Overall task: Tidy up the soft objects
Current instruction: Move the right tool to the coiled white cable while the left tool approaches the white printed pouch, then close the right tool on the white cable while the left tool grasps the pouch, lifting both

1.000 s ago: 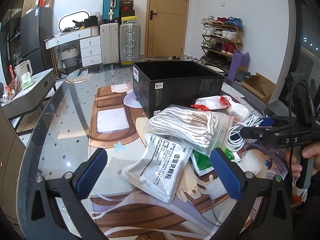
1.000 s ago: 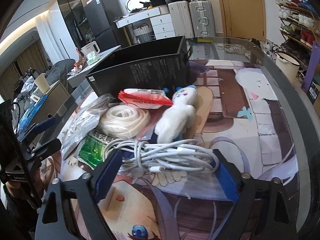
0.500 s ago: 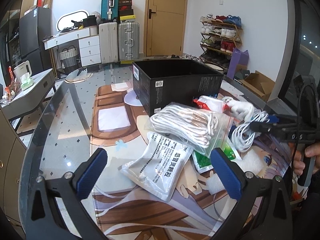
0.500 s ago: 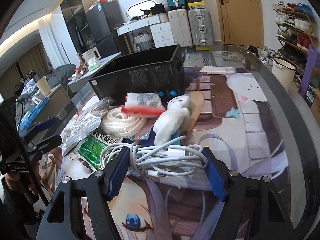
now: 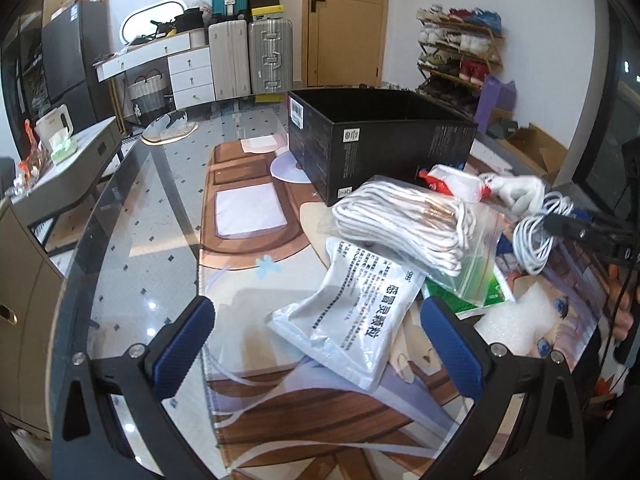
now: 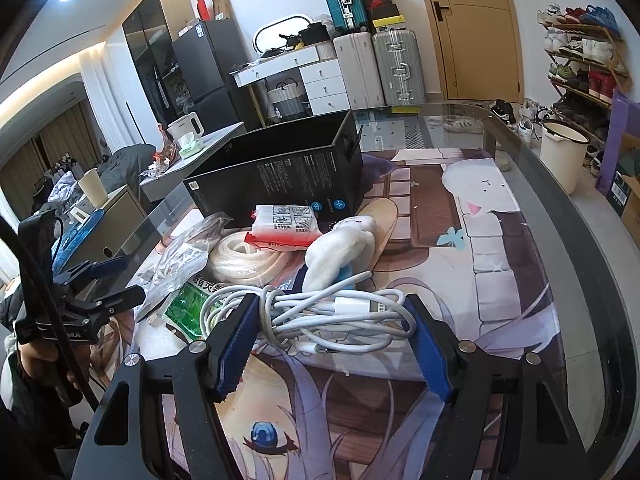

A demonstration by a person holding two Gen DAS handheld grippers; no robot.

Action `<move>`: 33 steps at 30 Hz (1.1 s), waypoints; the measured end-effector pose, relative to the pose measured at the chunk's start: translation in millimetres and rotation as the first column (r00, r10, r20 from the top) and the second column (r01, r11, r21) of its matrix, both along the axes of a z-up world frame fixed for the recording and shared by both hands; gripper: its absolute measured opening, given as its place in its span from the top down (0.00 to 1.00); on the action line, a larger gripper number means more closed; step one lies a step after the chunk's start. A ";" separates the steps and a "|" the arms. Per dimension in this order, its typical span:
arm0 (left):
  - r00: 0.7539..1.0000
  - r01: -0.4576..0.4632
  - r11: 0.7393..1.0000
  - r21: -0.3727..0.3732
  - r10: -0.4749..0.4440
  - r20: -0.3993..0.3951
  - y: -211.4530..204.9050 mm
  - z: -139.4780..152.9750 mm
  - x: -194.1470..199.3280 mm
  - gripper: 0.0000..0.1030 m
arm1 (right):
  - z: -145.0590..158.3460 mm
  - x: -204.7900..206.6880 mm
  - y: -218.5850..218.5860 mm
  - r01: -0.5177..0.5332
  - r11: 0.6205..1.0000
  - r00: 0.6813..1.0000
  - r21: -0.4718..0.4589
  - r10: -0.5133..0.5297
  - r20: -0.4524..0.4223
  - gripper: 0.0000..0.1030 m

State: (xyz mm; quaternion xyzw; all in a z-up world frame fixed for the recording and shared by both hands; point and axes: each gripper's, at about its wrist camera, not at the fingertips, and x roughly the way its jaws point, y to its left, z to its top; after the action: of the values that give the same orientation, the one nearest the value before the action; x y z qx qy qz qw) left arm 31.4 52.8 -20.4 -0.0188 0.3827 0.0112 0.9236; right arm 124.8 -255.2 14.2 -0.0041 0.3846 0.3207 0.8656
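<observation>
Two grippers were at work over the glass worktop [image 5: 132, 216], and we judged the step in hand to be the pick-up of the white cable bundle [image 6: 320, 316]. Our right gripper [image 6: 332, 340] had its fingers set partway open on either side of that bundle, the blue pads close against the coils; whether they already pinched it we could not tell. Our left gripper [image 5: 320, 344] hung with fingers spread wide and empty above the white foil pouch [image 5: 352, 316]. The other soft things lay heaped just in front of the open black box [image 5: 380, 148]: the bagged white rope [image 5: 404, 228], a red-and-white packet [image 6: 284, 226], a white plush toy [image 6: 340, 248] and a green packet [image 6: 188, 304]. Next, we reckoned, the right fingers needed to close firmly and carry the bundle up over the box wall. The box's inside was hidden from both views, and the green packet was mostly buried.
</observation>
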 end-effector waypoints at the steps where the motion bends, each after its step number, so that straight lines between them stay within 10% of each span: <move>1: 1.000 0.002 1.000 0.022 -0.002 -0.004 -1.4 -0.7 0.5 0.00 | 0.0 -0.2 0.0 0.002 1.000 1.000 0.000 -0.002 0.002 0.30; 9: 0.996 0.049 0.993 0.108 -0.041 -0.079 -14.7 -9.0 15.3 0.02 | 2.6 -1.2 -0.7 -0.002 1.000 1.000 -0.002 0.002 0.012 0.30; 21: 0.991 0.114 0.993 0.007 -0.113 -0.067 -14.2 -9.8 16.3 0.43 | 6.8 -1.6 -4.3 -0.004 1.000 1.000 0.006 0.004 0.017 0.30; 33: 0.997 0.077 0.996 -0.036 -0.078 -0.009 -1.6 -1.8 -2.1 0.45 | 14.2 -5.4 -11.1 0.013 1.000 0.999 0.014 -0.014 0.043 0.30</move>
State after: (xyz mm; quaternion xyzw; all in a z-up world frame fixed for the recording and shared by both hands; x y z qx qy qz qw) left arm 29.3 51.2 -22.2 -0.0202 0.3881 -0.0314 0.9208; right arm 119.4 -266.4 28.4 -0.0024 0.3637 0.3172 0.8759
